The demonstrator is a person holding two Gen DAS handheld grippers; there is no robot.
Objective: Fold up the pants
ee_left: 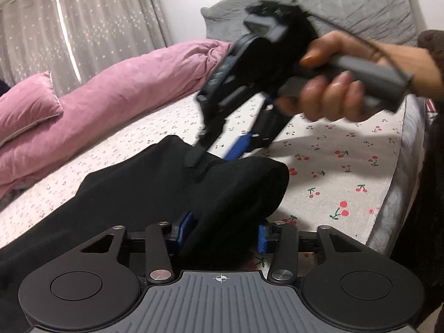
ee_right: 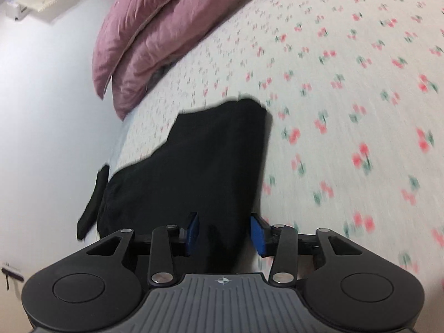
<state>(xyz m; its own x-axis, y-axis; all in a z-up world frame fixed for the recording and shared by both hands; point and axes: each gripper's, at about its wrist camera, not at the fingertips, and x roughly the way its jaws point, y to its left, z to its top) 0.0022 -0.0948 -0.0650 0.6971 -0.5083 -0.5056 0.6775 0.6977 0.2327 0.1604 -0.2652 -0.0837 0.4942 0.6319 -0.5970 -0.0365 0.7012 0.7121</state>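
The black pants (ee_left: 155, 183) lie on the cherry-print bed sheet (ee_left: 341, 166), with one end lifted. My left gripper (ee_left: 222, 234) has its blue pads either side of a bunch of the black cloth and holds it. My right gripper (ee_left: 222, 152), held in a hand, shows blurred in the left wrist view, its tips on the pants' raised edge. In the right wrist view the right gripper (ee_right: 226, 234) holds the black pants (ee_right: 199, 161) between its blue pads, and the cloth trails away over the sheet (ee_right: 347, 83).
A pink duvet (ee_left: 116, 88) and pink pillow (ee_left: 25, 108) lie along the far side of the bed. A grey quilt (ee_left: 347, 2) is heaped at the back. The bed's edge (ee_right: 122, 138) and a pale floor (ee_right: 50, 111) show on the left in the right wrist view.
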